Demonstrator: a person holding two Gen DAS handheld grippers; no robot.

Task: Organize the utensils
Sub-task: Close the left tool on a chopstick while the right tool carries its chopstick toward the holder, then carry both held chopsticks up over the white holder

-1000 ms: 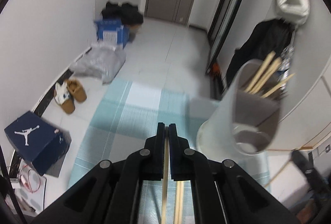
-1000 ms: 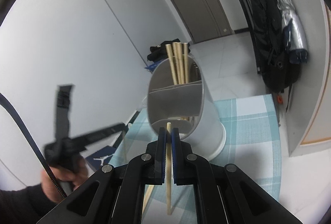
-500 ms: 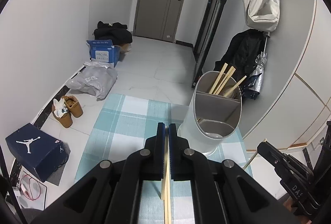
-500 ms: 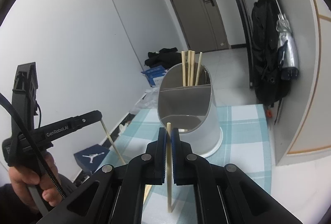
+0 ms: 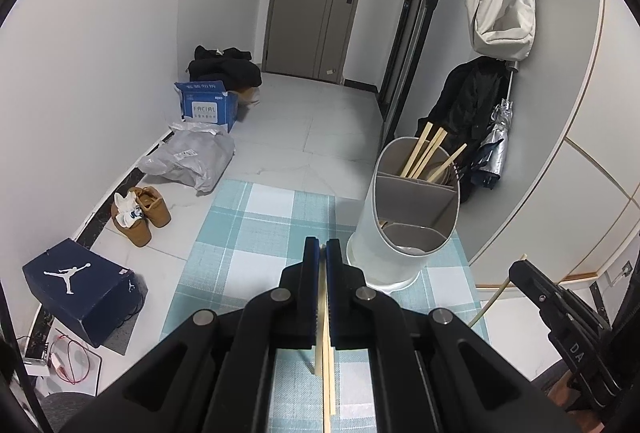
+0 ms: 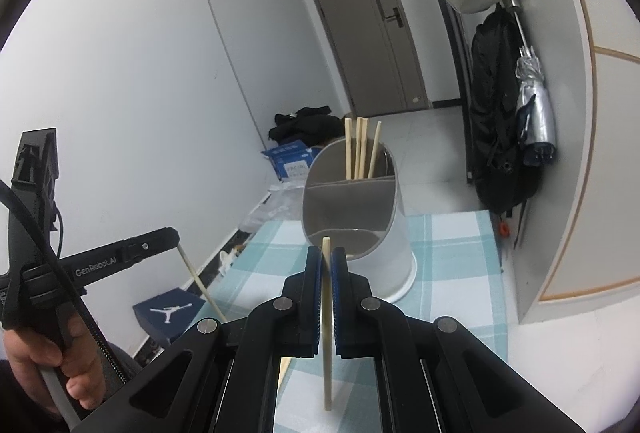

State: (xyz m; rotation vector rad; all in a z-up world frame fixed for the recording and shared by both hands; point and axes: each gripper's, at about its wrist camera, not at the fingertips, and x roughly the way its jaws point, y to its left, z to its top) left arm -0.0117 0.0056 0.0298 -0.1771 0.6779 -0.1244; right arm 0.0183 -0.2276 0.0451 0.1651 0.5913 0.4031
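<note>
Since a second ago the white holder (image 5: 404, 217) has come back down: it was lifted and tipped close to both cameras then, and now it stands on the checked surface (image 5: 256, 233), leaning only through the lens. Both claws have drawn back from it a little.

The left claw (image 5: 323, 253) is pinched narrow on a pale chopstick (image 5: 325, 361), possibly two lying together, which hangs down below the jaws toward the cloth. The right claw (image 6: 327, 261) is likewise closed tight on a single chopstick (image 6: 327, 333), its top end poking just above the jaws and its long end pointing down. From the right wrist view the left claw (image 6: 176, 233) shows at the side with its stick slanting down.

The holder (image 6: 352, 217) has a grey divider; the far compartment already keeps several chopsticks (image 6: 360, 149) standing, while the near one looks empty apart from something pale at the bottom that I cannot make out.

To my eye the job now is to drop these sticks in with the others. Doing it well means lifting each claw high enough that the lower tip clears the rim, aiming for the far compartment past the divider, and letting go only once the tip is well inside, one hand at a time so the light holder does not tip.
</note>
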